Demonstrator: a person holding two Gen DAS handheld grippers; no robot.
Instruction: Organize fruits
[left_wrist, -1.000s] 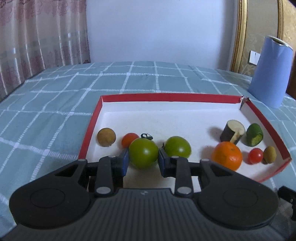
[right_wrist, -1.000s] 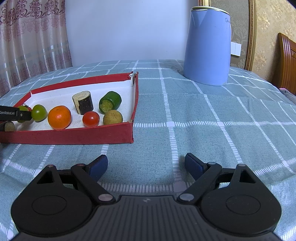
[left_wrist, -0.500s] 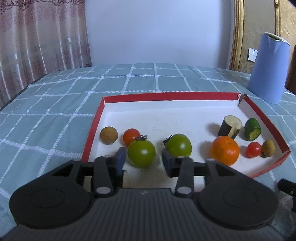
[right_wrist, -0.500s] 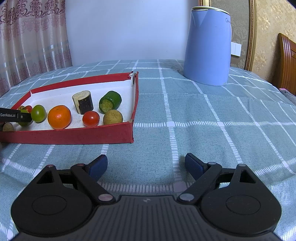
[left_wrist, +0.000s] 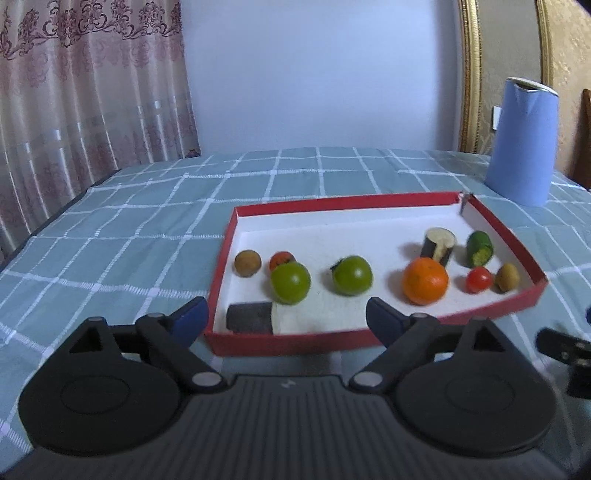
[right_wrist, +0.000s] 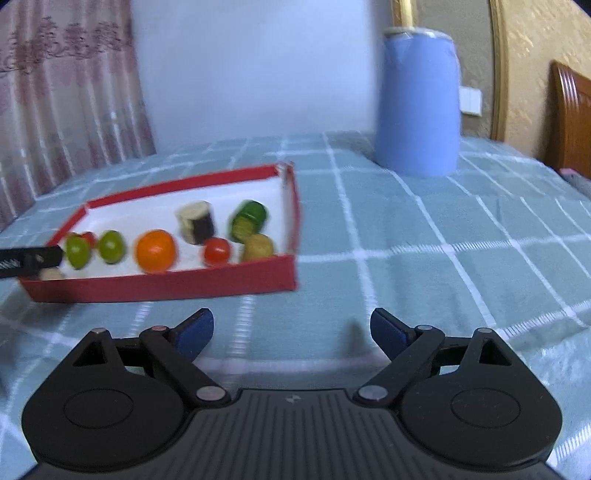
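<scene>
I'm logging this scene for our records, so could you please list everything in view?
Shallow red cardboard tray: 1, white inside, on the tablecloth.
Green tomatoes: 2, tray front-left.
Orange mandarin: 1, front-right.
Red cherry tomatoes: 2, one either side.
Brown round fruits: 2, one either end.
Eggplant pieces: 2, dark-skinned; right, near-left corner.
Green cucumber piece: 1, right.
Blue jug: 1, behind the tray.
Teal checked tablecloth: 1.
Left gripper: open.
Right gripper: open.

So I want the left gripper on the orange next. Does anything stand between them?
Yes. The red tray's near wall crosses in front of the open left gripper, so it must go over that. Past it, only bare tray floor lies before the orange.
</scene>
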